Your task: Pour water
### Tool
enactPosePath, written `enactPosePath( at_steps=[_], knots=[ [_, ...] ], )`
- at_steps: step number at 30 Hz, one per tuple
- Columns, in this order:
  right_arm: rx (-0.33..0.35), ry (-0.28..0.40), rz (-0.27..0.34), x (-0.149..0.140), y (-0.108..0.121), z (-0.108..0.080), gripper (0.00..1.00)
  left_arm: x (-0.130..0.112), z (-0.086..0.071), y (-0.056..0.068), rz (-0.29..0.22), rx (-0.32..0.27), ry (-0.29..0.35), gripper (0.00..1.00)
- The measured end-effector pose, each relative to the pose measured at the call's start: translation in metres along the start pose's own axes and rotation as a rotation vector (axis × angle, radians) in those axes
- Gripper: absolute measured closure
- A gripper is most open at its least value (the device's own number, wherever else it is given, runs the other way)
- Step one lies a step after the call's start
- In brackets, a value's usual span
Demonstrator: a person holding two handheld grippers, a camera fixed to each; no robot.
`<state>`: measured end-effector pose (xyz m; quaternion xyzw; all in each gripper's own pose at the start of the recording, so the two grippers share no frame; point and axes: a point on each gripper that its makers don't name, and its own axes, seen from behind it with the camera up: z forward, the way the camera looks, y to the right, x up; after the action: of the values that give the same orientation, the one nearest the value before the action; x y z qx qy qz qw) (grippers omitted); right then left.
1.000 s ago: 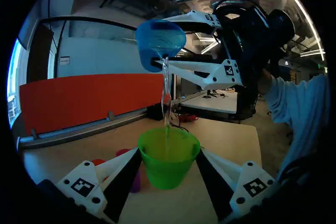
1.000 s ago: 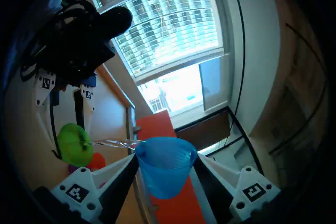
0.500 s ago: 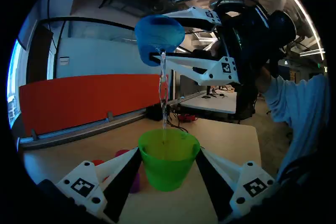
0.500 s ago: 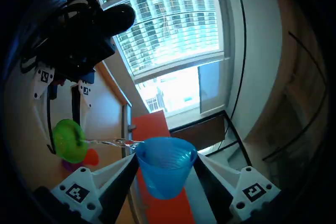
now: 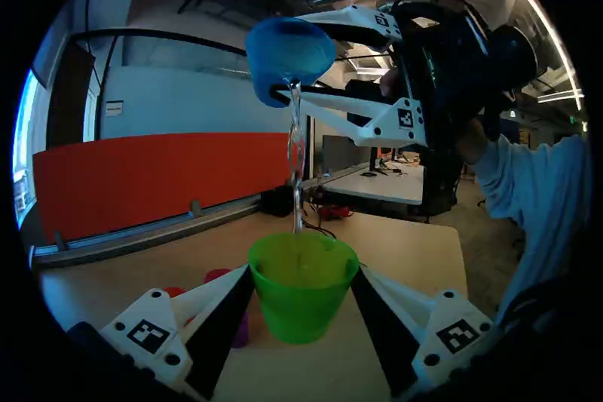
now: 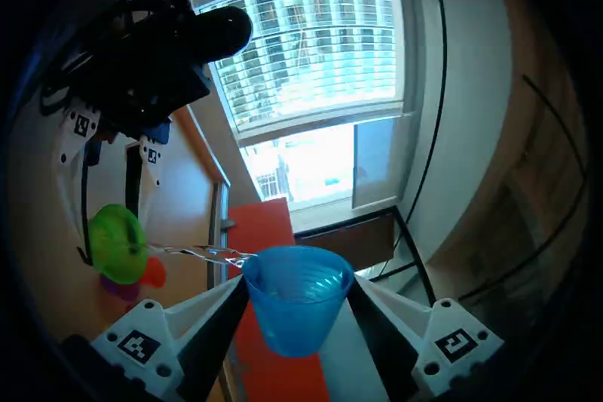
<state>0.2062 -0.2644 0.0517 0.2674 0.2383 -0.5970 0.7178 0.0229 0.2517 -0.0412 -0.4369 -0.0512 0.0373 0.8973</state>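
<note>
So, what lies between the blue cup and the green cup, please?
A thin water stream, falling from blue cup into green cup; left gripper view shows it.

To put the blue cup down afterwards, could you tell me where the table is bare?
In the left gripper view, the table is bare right of the green cup, out to its far corner; left of it, small coloured cups cluster.

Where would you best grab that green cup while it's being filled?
Probably mid-wall of the green cup, squeezed from both sides, coming in level. It stands upright, tapers downward so it can't slip through, and its open mouth is left free for the water.
</note>
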Motion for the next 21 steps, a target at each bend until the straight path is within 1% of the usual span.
enactPosePath(
  at_steps=[9,21],
  knots=[
    [-0.010,0.002,-0.044,0.0027,0.0036,-0.0017,0.09,0.0018,0.0018,0.0019,0.002,-0.001,0.000,0.13],
    [-0.023,0.004,-0.119,0.0079,0.0086,-0.0031,0.09,0.0041,0.0025,0.0022,-0.001,-0.003,0.003,0.13]
  ],
)
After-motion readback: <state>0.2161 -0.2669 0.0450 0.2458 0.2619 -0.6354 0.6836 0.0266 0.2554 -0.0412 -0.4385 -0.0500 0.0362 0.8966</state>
